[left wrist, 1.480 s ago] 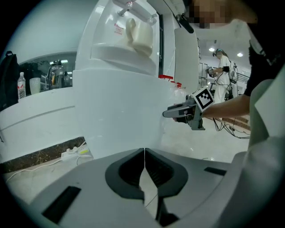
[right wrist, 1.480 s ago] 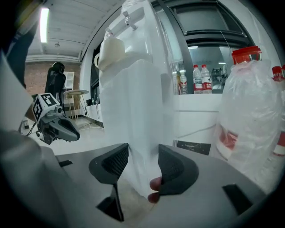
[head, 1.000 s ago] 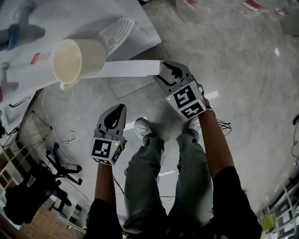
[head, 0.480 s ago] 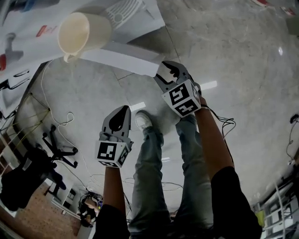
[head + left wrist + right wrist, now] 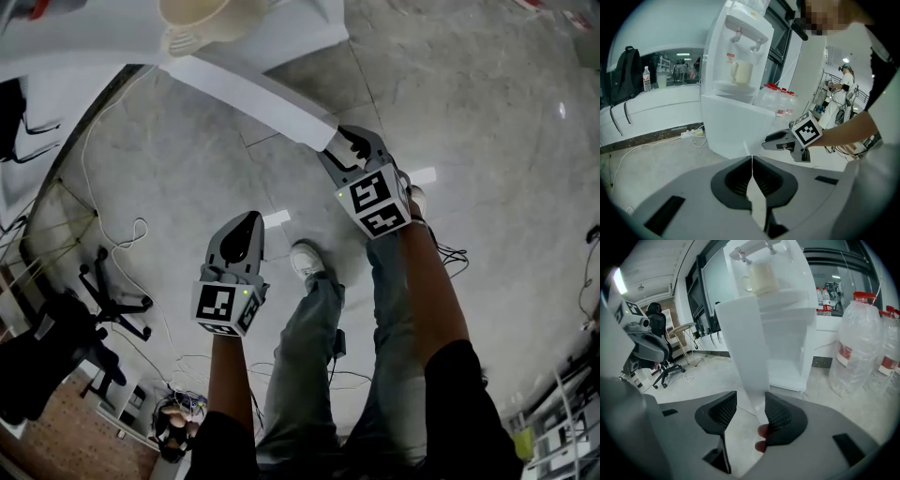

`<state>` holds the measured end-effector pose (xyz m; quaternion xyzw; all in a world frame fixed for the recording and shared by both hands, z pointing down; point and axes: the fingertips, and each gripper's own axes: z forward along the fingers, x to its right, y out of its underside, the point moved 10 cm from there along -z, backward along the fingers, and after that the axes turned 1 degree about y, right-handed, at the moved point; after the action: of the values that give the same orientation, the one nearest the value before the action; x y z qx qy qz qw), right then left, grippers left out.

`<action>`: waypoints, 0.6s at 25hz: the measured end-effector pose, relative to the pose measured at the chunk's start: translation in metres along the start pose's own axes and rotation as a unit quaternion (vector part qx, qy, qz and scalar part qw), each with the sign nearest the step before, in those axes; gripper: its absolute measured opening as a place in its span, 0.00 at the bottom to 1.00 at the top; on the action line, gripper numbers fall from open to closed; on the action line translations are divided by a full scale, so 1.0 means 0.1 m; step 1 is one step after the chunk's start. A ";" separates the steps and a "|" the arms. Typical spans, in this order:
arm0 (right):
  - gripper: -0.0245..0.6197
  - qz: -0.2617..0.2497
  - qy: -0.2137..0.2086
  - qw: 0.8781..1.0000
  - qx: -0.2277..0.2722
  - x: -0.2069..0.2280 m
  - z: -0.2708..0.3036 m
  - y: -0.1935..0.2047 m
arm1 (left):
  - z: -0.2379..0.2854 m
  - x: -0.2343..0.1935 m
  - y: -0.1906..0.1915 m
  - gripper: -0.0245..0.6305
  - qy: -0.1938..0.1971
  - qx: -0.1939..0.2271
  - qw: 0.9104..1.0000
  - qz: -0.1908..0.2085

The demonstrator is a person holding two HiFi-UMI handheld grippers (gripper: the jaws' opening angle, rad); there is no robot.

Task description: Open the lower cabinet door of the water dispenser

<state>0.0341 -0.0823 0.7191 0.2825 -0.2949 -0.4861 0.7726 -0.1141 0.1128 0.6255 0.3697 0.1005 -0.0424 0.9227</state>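
The white water dispenser (image 5: 84, 37) stands at the top left, with a cream cup (image 5: 197, 19) on its tray. Its lower cabinet door (image 5: 253, 94) hangs swung out, a long white panel. My right gripper (image 5: 342, 139) is shut on the door's free edge. In the right gripper view the door (image 5: 745, 343) runs between the pads, and the open cabinet (image 5: 787, 352) shows behind it. My left gripper (image 5: 246, 223) hangs lower left, away from the door. Its jaws (image 5: 751, 158) are shut on nothing. In the left gripper view the right gripper (image 5: 778, 140) is at the door (image 5: 731, 126).
Large water bottles (image 5: 862, 343) stand right of the dispenser. An office chair (image 5: 108, 300) and loose cables (image 5: 131, 239) lie on the floor to the left. The person's feet (image 5: 309, 262) are under the grippers. Another person (image 5: 846, 84) stands in the background.
The door has swung further out from the dispenser, its free edge staying in the right gripper. The dispenser and cup have slid toward the top edge. The left gripper has shifted slightly.
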 end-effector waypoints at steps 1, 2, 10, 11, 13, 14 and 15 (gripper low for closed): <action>0.35 -0.001 0.003 1.000 0.000 -0.07 0.00 0.02 | -0.05 -0.03 0.06 0.07 0.002 -0.002 1.000 -0.001; 0.35 -0.002 0.005 1.000 -0.001 -0.15 0.00 0.03 | -0.11 -0.06 0.11 0.07 0.003 -0.003 1.000 0.000; 0.35 -0.005 0.004 1.000 -0.015 -0.81 0.09 0.09 | -0.59 -0.32 0.59 0.07 0.011 -0.024 1.000 -0.010; 0.34 -0.004 0.000 1.000 -0.015 -0.89 0.12 0.09 | -0.63 -0.36 0.63 0.07 0.011 -0.025 1.000 -0.012; 0.32 -0.005 -0.008 1.000 -0.017 -1.04 0.16 0.10 | -0.71 -0.42 0.71 0.07 0.010 -0.025 1.000 -0.014; 0.32 -0.010 -0.013 1.000 -0.018 -1.11 0.18 0.11 | -0.74 -0.46 0.75 0.07 0.009 -0.025 1.000 -0.015; 0.32 -0.017 -0.017 0.999 -0.021 -1.18 0.21 0.10 | -0.75 -0.50 0.78 0.07 0.006 -0.024 1.000 -0.018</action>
<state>-0.0165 0.0265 0.7189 0.2632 -0.2933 -0.5101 0.7646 -0.1625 0.2214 0.6357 0.3463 0.1137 -0.0539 0.9297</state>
